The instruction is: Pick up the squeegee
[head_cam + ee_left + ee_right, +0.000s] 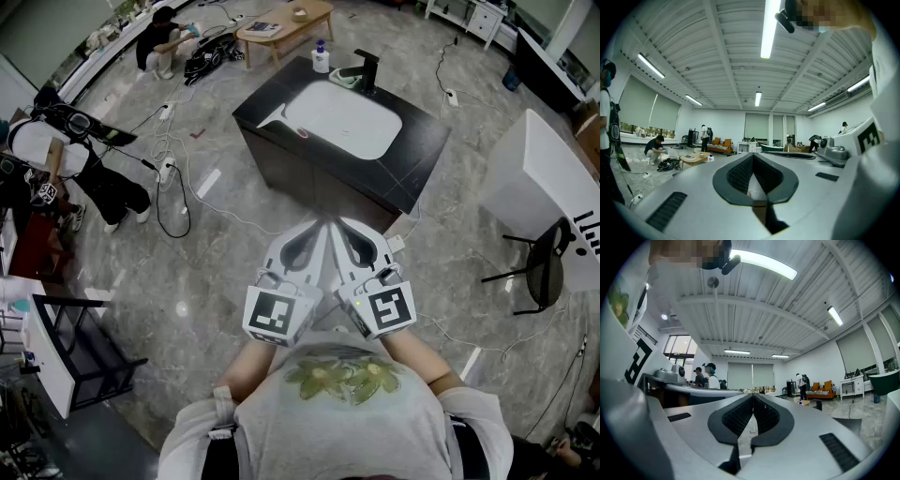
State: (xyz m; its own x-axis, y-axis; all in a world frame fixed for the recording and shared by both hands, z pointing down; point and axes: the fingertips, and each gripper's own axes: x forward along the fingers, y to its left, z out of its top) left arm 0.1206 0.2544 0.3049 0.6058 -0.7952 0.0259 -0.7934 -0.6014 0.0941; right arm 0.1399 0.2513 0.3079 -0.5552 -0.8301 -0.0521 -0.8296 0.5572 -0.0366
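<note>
A black counter (417,155) with a white basin (347,117) stands ahead of me on the floor. A pale, long-handled thing (270,118) lies at the basin's left edge; it may be the squeegee, but it is too small to tell. Both grippers are held close together at my chest, well short of the counter. My left gripper (315,231) has its jaws pressed together with nothing between them, and so does my right gripper (340,229). The left gripper view shows the left gripper (753,155) pointing across the room, and the right gripper view shows the same for the right gripper (753,396).
A black faucet (367,67) and a soap bottle (322,57) stand at the counter's far edge. A white table (530,178) and black chair (541,272) are to the right. Cables (173,178) trail over the floor at left, near people (56,159) and a black rack (80,352).
</note>
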